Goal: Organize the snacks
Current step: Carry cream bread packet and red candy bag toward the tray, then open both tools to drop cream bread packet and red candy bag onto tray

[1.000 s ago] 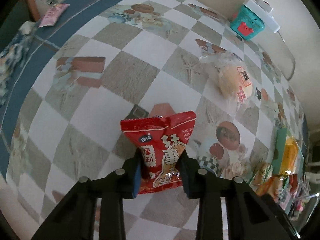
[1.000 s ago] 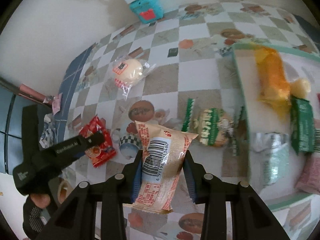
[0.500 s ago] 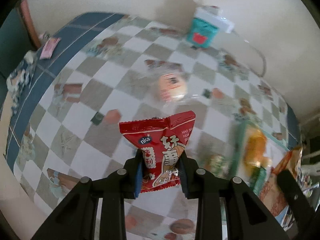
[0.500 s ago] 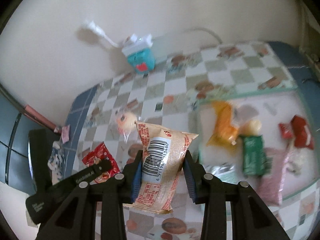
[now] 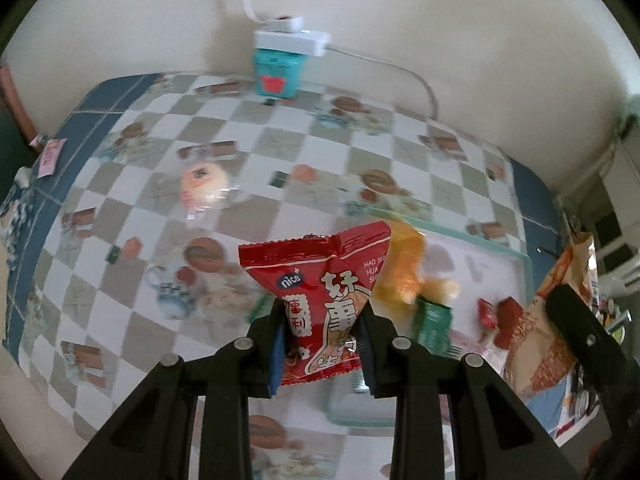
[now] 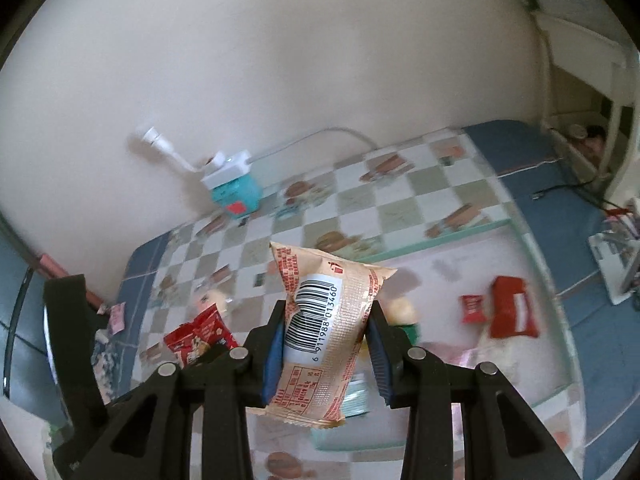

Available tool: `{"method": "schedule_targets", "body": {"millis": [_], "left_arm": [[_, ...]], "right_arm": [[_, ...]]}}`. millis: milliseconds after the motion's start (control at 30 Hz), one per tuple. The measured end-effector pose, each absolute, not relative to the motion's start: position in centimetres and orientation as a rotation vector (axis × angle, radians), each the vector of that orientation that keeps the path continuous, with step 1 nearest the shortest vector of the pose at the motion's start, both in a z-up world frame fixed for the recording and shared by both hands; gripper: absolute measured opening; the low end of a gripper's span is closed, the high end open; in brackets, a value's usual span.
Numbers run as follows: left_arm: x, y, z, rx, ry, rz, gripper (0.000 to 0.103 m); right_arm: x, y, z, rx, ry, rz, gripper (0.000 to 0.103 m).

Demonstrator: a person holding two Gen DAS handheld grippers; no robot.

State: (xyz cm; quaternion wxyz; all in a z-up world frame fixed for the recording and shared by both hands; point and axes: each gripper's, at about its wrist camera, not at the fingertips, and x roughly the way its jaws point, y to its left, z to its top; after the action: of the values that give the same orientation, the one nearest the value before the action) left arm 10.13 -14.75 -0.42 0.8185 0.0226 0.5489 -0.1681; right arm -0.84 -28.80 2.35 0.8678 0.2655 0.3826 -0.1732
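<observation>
My left gripper (image 5: 322,340) is shut on a red snack packet (image 5: 320,292) and holds it in the air over the near left corner of a white tray with a green rim (image 5: 480,242). My right gripper (image 6: 324,348) is shut on a beige snack packet with a barcode (image 6: 324,332), held above the same tray (image 6: 460,232). The tray holds an orange packet (image 5: 404,268), a green packet (image 5: 434,320) and small red packets (image 6: 512,308). A round bun in clear wrap (image 5: 202,188) lies on the checked tablecloth to the left. The red packet also shows in the right wrist view (image 6: 198,334).
A teal box with a white power strip (image 5: 280,68) stands against the back wall, its cable trailing right. A pink packet (image 5: 50,156) lies at the table's blue left edge. A white cabinet (image 6: 592,92) stands to the right of the table.
Both grippers have risen and swung right toward the tray, each still holding its packet. The table looks farther away and the back wall fills more of both views.
</observation>
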Motion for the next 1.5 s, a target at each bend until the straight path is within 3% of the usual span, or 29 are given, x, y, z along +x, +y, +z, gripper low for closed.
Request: {"method": "schedule_targets", "body": {"millis": [767, 1033, 1500], "left_arm": [[7.7, -27.7, -3.2, 0.227, 1.177, -0.513, 0.032], [7.9, -28.5, -5.0, 0.241, 1.208, -0.513, 0.032], [7.7, -28.6, -5.3, 0.249, 1.219, -0.492, 0.033]], "right_arm": [[-3.5, -39.2, -3.2, 0.635, 0.879, -0.551, 0.040], [-2.8, -40.4, -6.3, 0.699, 0.948, -0.533, 0.040], [-2.7, -40.4, -6.8, 0.678, 0.973, -0.550, 0.041]]}}
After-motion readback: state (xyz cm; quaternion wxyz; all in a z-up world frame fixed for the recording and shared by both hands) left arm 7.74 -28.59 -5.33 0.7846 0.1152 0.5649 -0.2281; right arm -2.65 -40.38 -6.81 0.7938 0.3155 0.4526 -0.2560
